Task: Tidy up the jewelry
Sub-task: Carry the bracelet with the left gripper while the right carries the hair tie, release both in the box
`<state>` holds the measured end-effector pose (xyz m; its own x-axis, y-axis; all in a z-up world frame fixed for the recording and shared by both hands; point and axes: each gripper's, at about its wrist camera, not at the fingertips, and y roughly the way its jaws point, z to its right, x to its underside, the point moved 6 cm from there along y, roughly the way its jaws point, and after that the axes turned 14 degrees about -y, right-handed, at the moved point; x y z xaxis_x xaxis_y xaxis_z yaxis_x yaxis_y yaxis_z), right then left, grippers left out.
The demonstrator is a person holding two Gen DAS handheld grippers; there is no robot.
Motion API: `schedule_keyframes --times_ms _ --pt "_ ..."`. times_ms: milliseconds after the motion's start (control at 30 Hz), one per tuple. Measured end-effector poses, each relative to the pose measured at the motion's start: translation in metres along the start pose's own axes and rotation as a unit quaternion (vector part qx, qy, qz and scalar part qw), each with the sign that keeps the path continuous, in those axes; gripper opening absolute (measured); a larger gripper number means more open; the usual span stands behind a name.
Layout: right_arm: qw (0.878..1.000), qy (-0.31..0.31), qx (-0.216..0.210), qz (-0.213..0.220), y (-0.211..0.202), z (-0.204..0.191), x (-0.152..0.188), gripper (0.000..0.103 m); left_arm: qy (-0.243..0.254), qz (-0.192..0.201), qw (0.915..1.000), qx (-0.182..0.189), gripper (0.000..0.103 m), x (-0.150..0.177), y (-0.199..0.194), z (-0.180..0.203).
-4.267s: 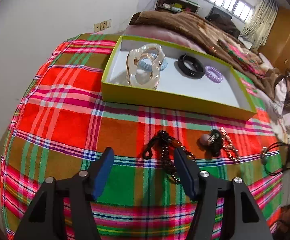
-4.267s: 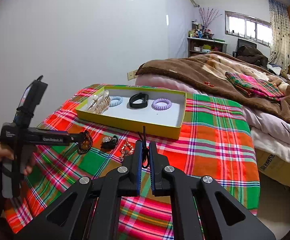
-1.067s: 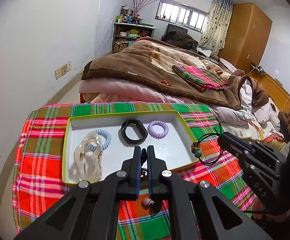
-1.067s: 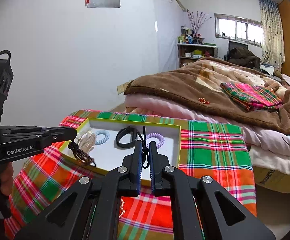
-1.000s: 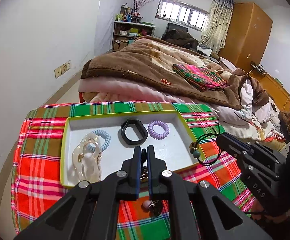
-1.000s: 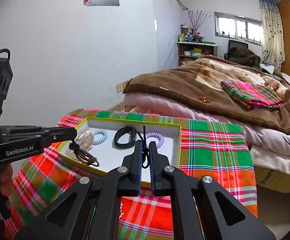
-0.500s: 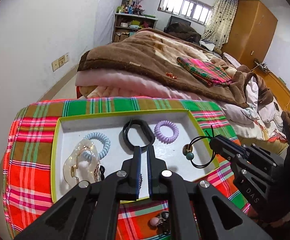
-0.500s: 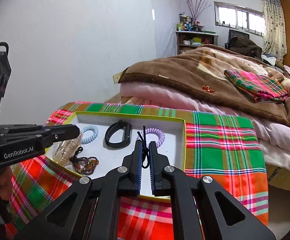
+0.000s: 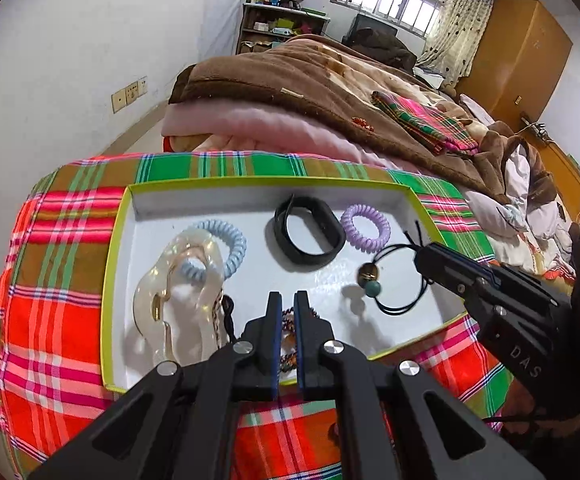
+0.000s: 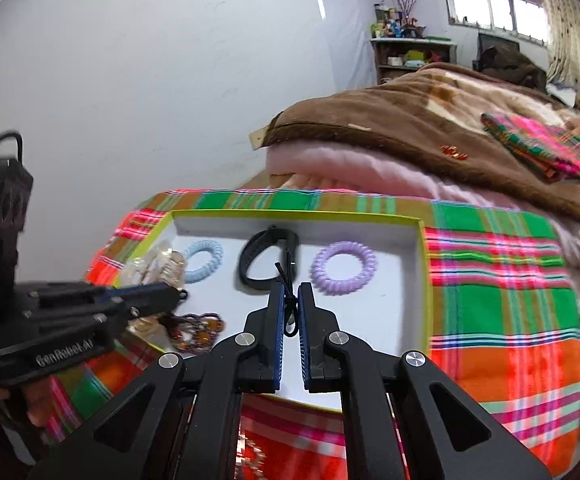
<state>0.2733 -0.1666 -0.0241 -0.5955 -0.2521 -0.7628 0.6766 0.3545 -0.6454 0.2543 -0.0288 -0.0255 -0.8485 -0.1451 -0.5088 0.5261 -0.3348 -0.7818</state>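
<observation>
Between the left gripper (image 9: 285, 312) jaws, closed on it, a bead bracelet (image 9: 288, 336) hangs over the tray's (image 9: 108, 288) near edge for release. Right gripper (image 10: 289, 304) jaws pinch a black hair tie (image 9: 394, 280), lowered near the tray's right edge.

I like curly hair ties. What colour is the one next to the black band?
Purple hair tie, clearest in the right wrist view.
</observation>
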Motion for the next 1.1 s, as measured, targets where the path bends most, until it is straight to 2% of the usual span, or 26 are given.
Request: schedule_keyframes --times_ms 167,300,500,733,933,1100 --pt "0.999 0.018 -0.025 -0.016 0.015 0.001 0.003 0.007 -0.005 -0.011 0.9999 -0.005 0.006 0.005 0.005 -0.005" --pt "0.999 0.033 -0.022 -0.037 0.025 0.009 0.01 0.007 -0.002 -0.016 0.9998 -0.006 0.006 0.008 0.008 -0.005" --pt "0.998 0.021 -0.004 -0.058 0.032 0.012 0.015 0.007 0.001 -0.024 0.9996 -0.012 0.006 0.01 0.013 -0.004" --pt "0.994 -0.024 0.044 -0.101 0.043 0.006 0.019 0.007 -0.003 -0.027 0.9994 -0.021 0.006 0.011 0.017 -0.007" --pt "0.992 -0.029 0.049 -0.109 0.044 0.005 0.02 0.007 -0.006 -0.027 0.9993 -0.023 0.007 0.01 0.018 -0.007" --pt "0.992 -0.031 0.047 -0.11 0.046 0.003 0.019 0.011 -0.007 -0.027 0.9993 -0.026 0.009 0.01 0.018 -0.008"
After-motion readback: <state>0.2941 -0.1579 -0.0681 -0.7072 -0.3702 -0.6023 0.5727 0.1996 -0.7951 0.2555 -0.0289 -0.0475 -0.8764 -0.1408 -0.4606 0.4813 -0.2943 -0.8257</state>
